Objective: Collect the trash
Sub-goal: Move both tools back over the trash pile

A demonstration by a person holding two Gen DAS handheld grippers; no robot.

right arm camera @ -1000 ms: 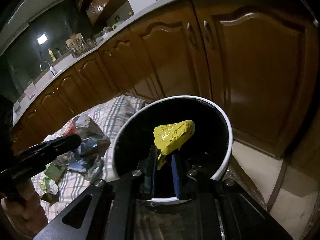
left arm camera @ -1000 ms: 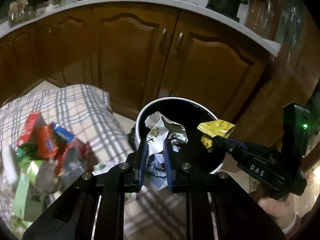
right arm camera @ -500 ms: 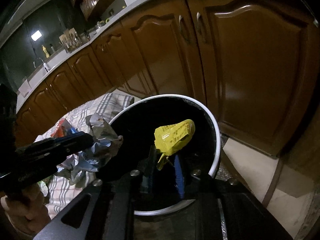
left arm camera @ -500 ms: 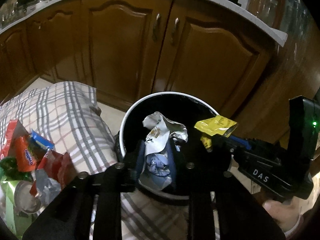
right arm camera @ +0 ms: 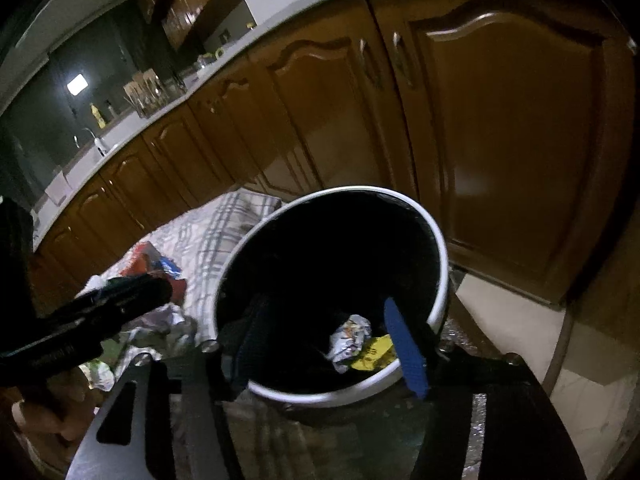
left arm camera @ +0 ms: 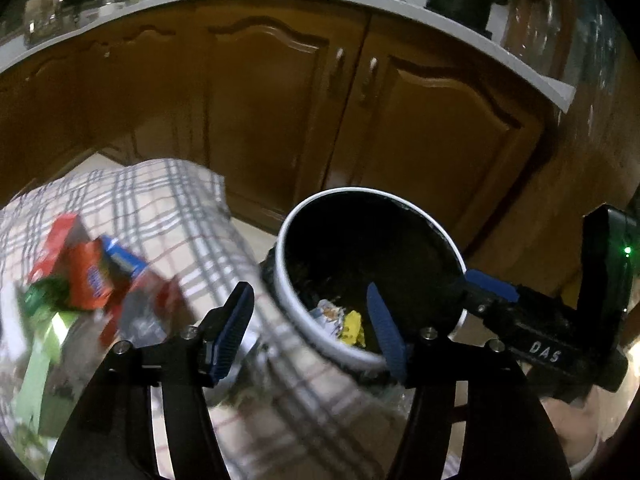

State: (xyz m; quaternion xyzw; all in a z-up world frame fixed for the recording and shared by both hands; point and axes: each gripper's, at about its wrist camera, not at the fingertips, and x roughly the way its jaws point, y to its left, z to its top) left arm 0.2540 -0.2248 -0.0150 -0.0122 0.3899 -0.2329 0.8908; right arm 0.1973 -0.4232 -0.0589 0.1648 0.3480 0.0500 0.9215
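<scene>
A white-rimmed bin (left arm camera: 454, 248) with a black liner stands on the floor by the cabinets; it also shows in the right wrist view (right arm camera: 442, 280). A crumpled silver wrapper (right arm camera: 348, 338) and a yellow wrapper (right arm camera: 374, 354) lie inside it; both also show in the left wrist view, silver (left arm camera: 328, 310) and yellow (left arm camera: 352, 326). My left gripper (left arm camera: 310, 320) is open and empty over the bin's near left rim. My right gripper (right arm camera: 326, 342) is open and empty over the bin; its body shows in the left wrist view (left arm camera: 536, 336).
A checked cloth (left arm camera: 168, 208) lies on the floor left of the bin with a pile of several wrappers (left arm camera: 88, 276), red, blue and green. Brown cabinet doors (left arm camera: 280, 108) stand close behind the bin. The left gripper's body crosses the right wrist view (right arm camera: 92, 316).
Both grippers have opened. The silver wrapper fell from the left one and the yellow wrapper from the right one into the bin.
</scene>
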